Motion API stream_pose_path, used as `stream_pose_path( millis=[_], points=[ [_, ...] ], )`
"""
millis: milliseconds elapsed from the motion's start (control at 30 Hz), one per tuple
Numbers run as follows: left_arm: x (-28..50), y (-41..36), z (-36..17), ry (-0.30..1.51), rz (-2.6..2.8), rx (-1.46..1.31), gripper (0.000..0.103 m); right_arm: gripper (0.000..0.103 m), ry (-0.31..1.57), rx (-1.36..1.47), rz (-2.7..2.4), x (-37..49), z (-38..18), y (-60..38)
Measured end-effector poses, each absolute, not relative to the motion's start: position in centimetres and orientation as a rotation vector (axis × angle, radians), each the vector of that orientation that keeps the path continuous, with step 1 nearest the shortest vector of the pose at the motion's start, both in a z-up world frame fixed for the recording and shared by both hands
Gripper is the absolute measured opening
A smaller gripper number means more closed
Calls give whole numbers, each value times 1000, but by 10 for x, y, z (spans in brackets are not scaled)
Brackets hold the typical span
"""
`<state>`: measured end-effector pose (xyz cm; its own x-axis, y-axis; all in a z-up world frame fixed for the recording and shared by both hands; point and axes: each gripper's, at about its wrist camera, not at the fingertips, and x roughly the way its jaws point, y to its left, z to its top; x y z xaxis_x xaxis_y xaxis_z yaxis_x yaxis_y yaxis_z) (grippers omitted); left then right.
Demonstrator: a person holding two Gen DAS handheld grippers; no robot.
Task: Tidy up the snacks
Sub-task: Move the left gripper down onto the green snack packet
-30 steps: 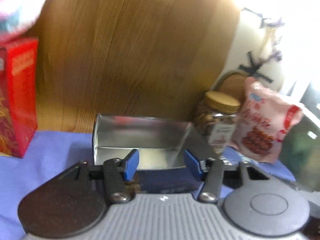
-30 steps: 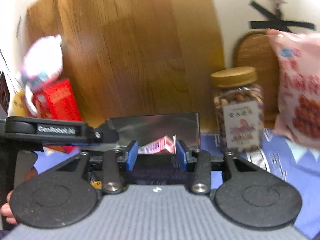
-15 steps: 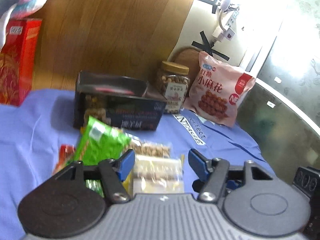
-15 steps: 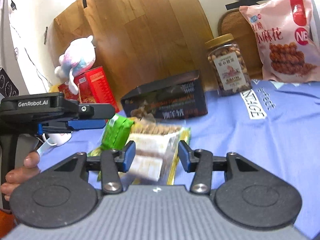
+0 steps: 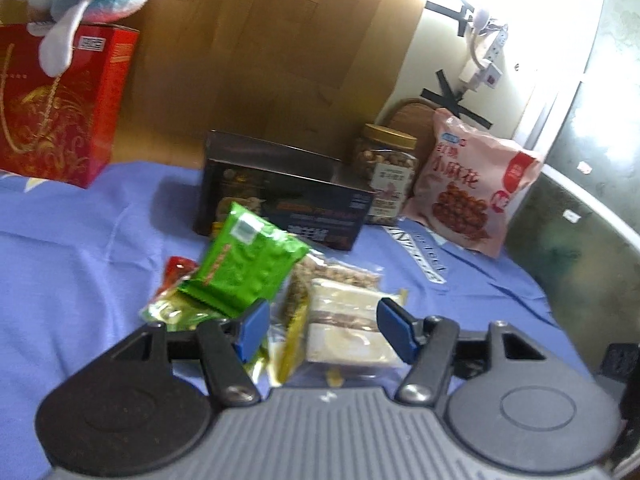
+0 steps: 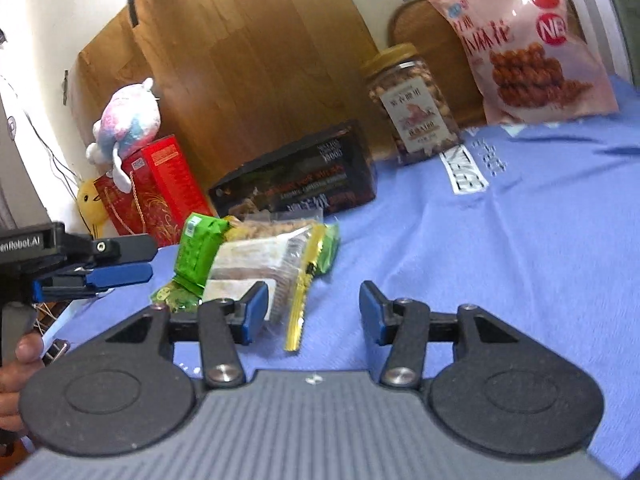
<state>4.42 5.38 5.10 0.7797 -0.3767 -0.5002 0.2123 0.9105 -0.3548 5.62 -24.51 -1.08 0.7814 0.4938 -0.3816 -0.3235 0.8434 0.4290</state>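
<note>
Both hand-held grippers hover empty over the snack pile on the blue-covered table (image 6: 500, 248). Left hand-held gripper (image 5: 320, 330) stands half spread above the clear wafer packet (image 5: 344, 328), whose long axis runs away from the camera. Right hand-held gripper (image 6: 310, 306) is opening, nothing pinched; the green packet (image 6: 198, 250) tilts upright before the dark box (image 6: 296, 182).
</note>
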Motion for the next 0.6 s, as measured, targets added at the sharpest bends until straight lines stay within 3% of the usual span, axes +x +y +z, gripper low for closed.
stream_pose_path(
  millis=[600],
  points=[
    [45,63,38,581,-279,-267,61,54,491,346,456,54,-12,-245]
  ],
)
